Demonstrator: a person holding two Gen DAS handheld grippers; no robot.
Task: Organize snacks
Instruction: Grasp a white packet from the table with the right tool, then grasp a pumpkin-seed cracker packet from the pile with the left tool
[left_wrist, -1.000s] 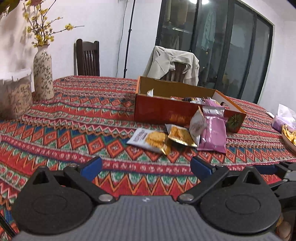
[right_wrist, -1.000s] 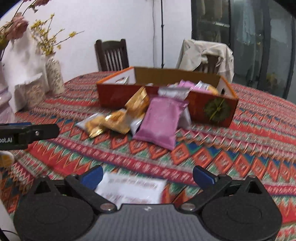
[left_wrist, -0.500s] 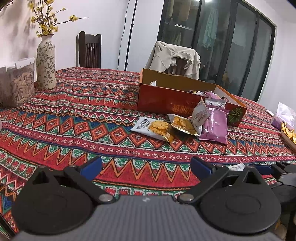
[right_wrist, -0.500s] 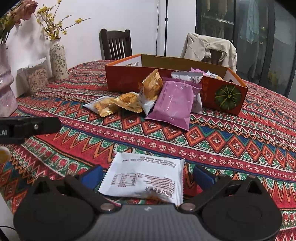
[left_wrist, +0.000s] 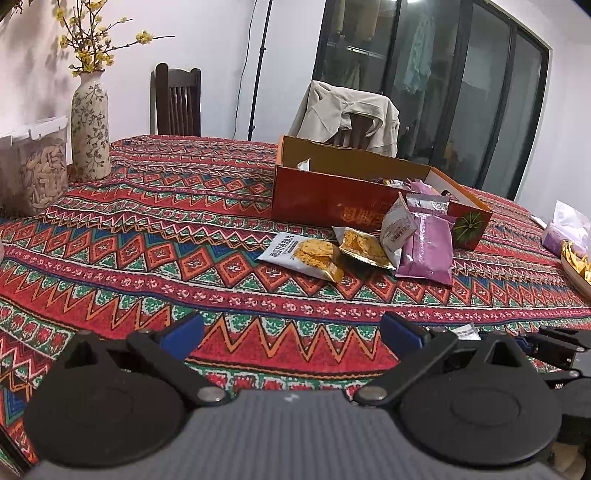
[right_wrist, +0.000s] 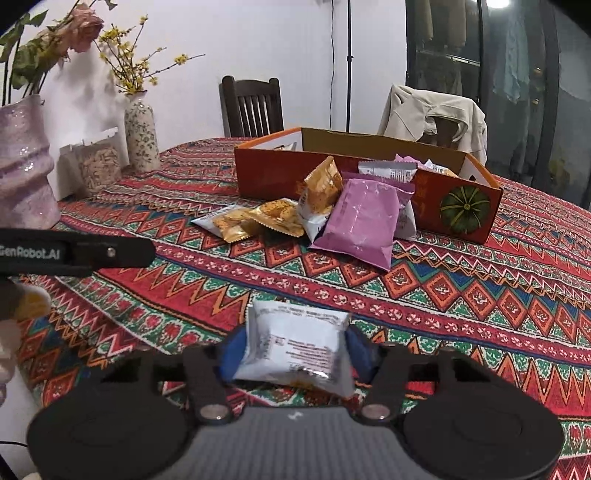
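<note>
My right gripper (right_wrist: 295, 355) is closing its jaws, and the blue pads press both sides of a white snack packet (right_wrist: 291, 332), which bulges between them just above the tablecloth. Its black fingers and a corner of the packet (left_wrist: 466, 331) show low on the right in the left wrist view. My left gripper (left_wrist: 291, 333) stands open over bare cloth with nothing between its fingers. Ahead lies the open orange box (right_wrist: 273, 177) holding several packets. A pink packet (right_wrist: 364, 225), gold packets (right_wrist: 279, 218) and a white cracker packet (left_wrist: 299, 253) lie against its front.
A patterned cloth (left_wrist: 147, 258) covers the table. At the left stand a flowered vase (left_wrist: 89, 125), a clear tub of seeds (left_wrist: 35, 166) and a pink vase (right_wrist: 22, 173). A basket (left_wrist: 576, 264) and tissue pack sit at the right. Chairs stand behind the table, one with a jacket (right_wrist: 432, 110).
The right gripper's wide-open jaws have closed in on the white packet, which lay flat between them and is now squeezed and bulging. The left gripper has kept still.
</note>
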